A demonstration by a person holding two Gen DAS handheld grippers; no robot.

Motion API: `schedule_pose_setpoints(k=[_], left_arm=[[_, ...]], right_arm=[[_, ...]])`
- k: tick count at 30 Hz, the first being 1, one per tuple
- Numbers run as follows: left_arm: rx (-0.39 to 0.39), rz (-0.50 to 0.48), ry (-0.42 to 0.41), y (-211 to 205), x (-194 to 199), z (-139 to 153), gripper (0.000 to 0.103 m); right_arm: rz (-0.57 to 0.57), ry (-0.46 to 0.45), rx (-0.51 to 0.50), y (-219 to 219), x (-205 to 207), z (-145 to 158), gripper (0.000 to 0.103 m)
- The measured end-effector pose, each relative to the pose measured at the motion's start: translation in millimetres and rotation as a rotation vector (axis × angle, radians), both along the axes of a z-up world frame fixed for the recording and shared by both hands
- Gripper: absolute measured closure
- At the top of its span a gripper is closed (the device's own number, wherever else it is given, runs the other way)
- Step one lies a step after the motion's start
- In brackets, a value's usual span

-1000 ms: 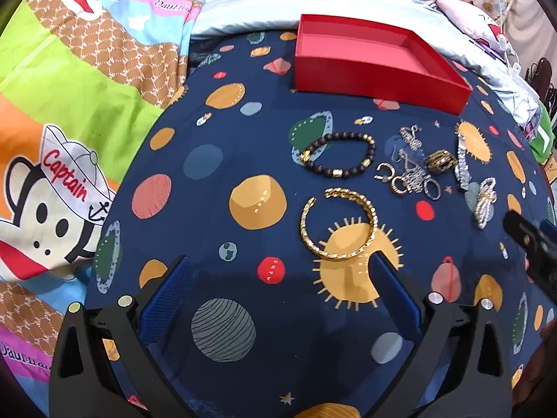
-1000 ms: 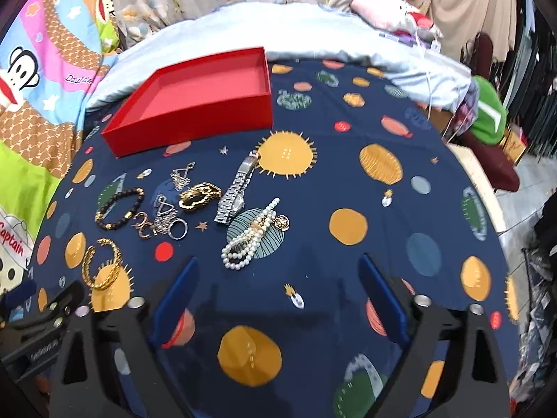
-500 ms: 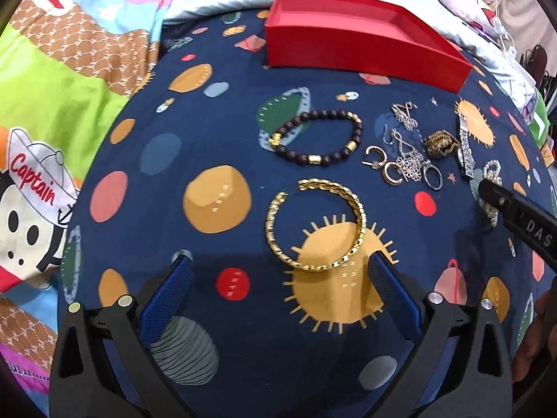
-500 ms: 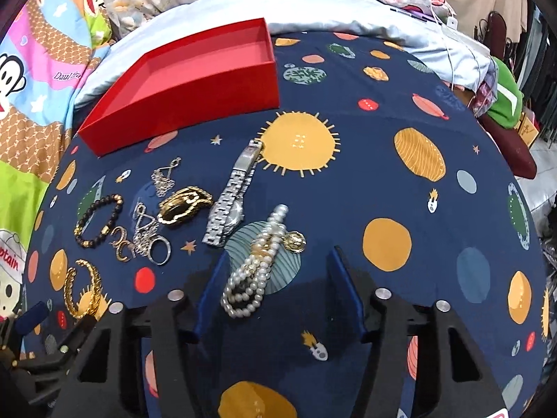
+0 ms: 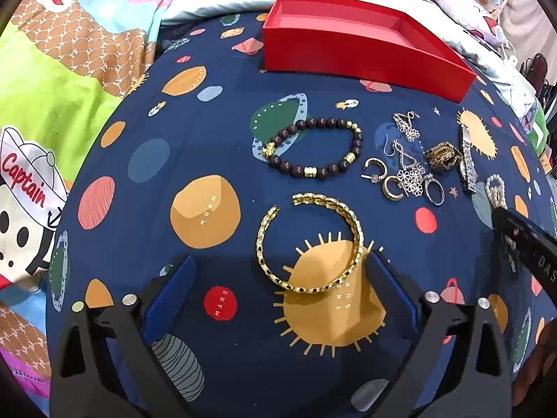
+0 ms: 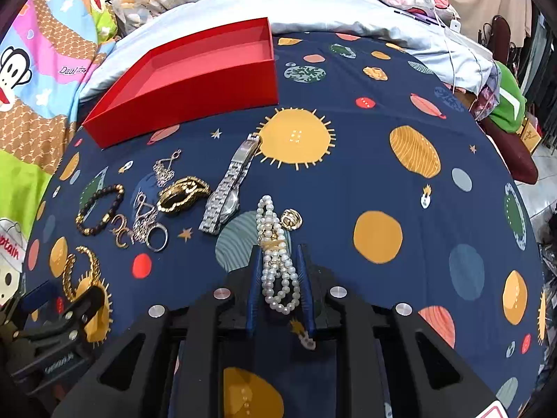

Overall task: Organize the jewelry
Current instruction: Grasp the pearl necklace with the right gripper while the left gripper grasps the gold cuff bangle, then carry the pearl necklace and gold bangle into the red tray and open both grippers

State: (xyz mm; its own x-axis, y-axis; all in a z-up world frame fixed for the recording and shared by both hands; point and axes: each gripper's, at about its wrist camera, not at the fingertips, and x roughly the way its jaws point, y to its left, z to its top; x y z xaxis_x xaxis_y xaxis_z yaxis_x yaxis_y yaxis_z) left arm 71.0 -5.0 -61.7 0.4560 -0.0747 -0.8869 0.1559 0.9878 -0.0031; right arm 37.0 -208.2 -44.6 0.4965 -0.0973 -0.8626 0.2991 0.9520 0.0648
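Observation:
A gold open bangle point(image 5: 310, 244) lies on the navy planet-print cloth between the wide-open fingers of my left gripper point(image 5: 282, 257); its right fingertip point(image 5: 377, 261) is at the bangle's right edge. My right gripper point(image 6: 279, 249) is closing around a pearl bracelet point(image 6: 278, 278), and both blue pads touch the strands. The bracelet still rests on the cloth. Further back stands an empty red box point(image 5: 348, 35) point(image 6: 195, 69). Between the two lie a dark bead bracelet point(image 5: 313, 148), earrings and a ring point(image 5: 407, 174), a gold clip point(image 6: 182, 195) and a silver watch point(image 6: 226, 191).
A small gold pendant point(image 6: 291, 218) lies just right of the pearls. A cartoon monkey blanket point(image 5: 52, 104) borders the cloth on the left and a pale blue pillow point(image 6: 348, 10) lies behind the box. The cloth's right half holds only printed planets.
The right gripper's jaws have come together from wide apart around the pearl bracelet. Both grippers have sunk a little closer to the cloth, the left one nearer the gold bangle.

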Motion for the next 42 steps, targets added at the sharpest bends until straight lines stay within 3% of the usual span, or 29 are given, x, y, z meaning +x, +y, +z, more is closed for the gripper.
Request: schedule_pose_setpoints(k=[9,20,31,37,42], left_arm=[[-0.012,-0.043,-0.022,-6.7,-0.1,8.3,0.047],[-0.086,-0.068,0.005,-6.1,-4.3,17.4,0.048],[-0.106,-0.075,-0.082,-9.3,10.1,66.3,0.048],[-0.118,-0.096,-0.154,-21.5,44.1,100.5,0.048],[-0.128,-0.116,-0.199,-40.3,96.9,124.4,0.048]], right_arm=[[0.018,0.001,0.013,3.3,-5.4,0.5,0.084],[0.033,-0.015,0.038,4.5,-10.8,10.6,0.085],[0.062,-0.102,0.038,4.1,-8.1,54.5,0.085],[0.091,-0.183,0.036,-3.8,21.4,92.4,0.085],[0.111,-0.244,0.045,-18.0,82.0,118.5,0.085]])
